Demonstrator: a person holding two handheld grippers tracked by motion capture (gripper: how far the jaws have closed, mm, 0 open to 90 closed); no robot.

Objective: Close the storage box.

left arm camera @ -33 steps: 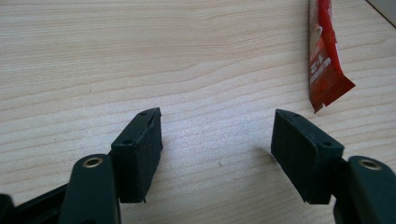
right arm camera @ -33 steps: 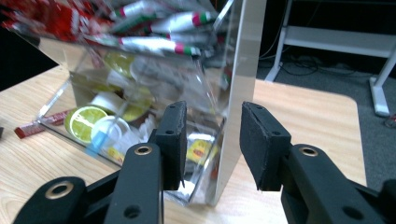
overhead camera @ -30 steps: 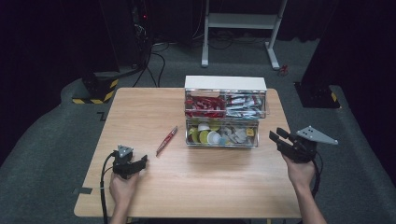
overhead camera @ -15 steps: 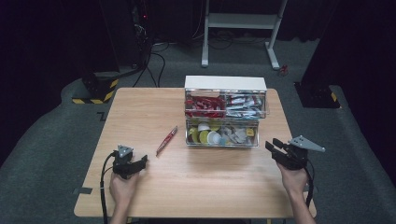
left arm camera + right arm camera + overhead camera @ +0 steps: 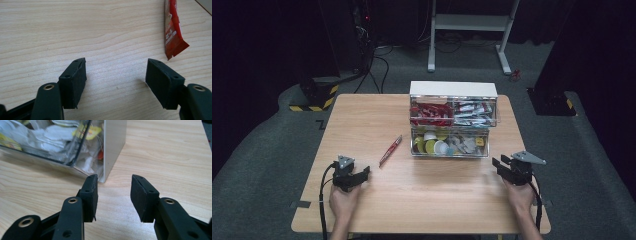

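- Dark curtains and grey carpet are surrounding the pale wooden worktop (image 5: pixel 362 120) in the high view, where a clear plastic two-tier organiser with a white top (image 5: pixel 453 118) is standing near the far edge, red and white sachets in its upper tier and small round pods below. A slim red stick sachet (image 5: pixel 390 150) is lying loose on the wood just left of the organiser's lower tier, apart from it. The left tool (image 5: pixel 353 176) is resting near the front-left, the right tool (image 5: pixel 506 167) near the front-right corner of the organiser.
- Looking along the left tool (image 5: pixel 116 72), its jaws are standing wide and released with bare wood between them; the sachet's (image 5: pixel 172 32) crimped end is lying ahead to the right, untouched.
- Looking along the right tool (image 5: pixel 113 187), its jaws have just been opening and are gripping nothing; the organiser's white corner (image 5: pixel 113 147) is sitting just beyond them.
- Judging by its look, the sachet is light, thin and slippery, lying flat; pinching across its narrow middle seems safest, gently, since the foil may crumple.
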